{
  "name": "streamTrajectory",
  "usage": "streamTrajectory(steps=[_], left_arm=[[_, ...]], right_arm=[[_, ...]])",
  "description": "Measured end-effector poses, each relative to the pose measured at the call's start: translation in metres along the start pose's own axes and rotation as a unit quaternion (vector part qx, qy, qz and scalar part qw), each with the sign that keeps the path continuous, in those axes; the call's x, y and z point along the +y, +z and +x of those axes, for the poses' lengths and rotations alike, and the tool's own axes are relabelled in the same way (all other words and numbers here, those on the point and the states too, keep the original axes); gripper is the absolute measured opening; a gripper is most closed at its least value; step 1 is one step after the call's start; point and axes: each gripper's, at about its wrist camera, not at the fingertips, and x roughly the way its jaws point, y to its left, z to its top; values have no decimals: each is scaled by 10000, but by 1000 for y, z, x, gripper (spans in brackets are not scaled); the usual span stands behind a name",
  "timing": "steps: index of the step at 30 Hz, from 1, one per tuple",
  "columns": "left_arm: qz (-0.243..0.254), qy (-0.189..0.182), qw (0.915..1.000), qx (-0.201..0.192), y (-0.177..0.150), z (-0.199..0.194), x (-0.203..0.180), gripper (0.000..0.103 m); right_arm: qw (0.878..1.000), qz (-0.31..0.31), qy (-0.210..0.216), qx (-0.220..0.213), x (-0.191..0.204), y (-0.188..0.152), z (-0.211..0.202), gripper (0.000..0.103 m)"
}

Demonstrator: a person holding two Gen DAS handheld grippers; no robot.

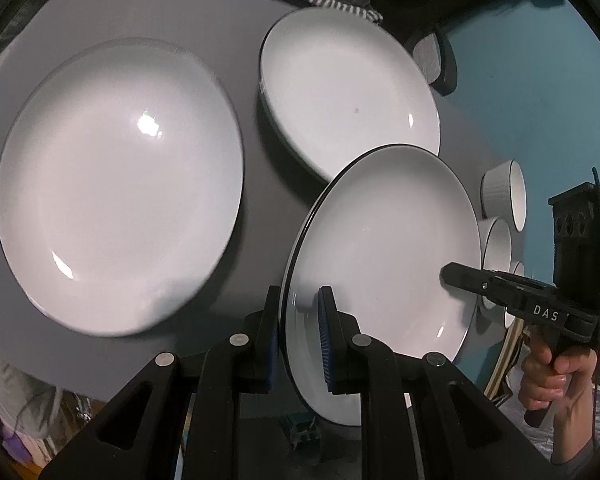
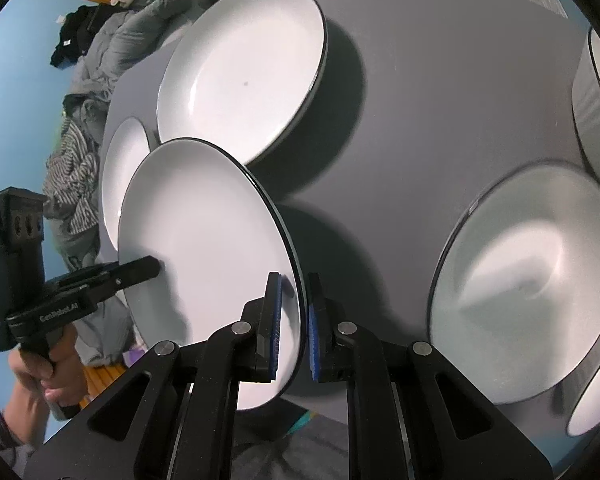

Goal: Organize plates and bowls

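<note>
The held plate [image 1: 380, 248] hides part of the bowls [image 1: 504, 196] behind it; 3 show on the desk [image 1: 260, 184], the lowest cut off. 3 plates: 2 lie flat, 1 is tilted above the desk, its rim clenched by left tool [image 1: 300, 336] and right tool [image 2: 294, 328].

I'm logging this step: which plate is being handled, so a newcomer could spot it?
On the grey table lie white, dark-rimmed plates. The held plate is the one off the surface, tilted on edge, pinched at opposite rims by the left tongs and right tongs.
</note>
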Motion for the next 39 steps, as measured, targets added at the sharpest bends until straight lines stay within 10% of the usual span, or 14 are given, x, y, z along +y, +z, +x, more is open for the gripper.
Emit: streamTrajectory(steps=[39], left_arm=[[-144,922,9955,-151,137,10,-2,23]], right_arm=[[9997,52,-154,169,6,132,5,12]])
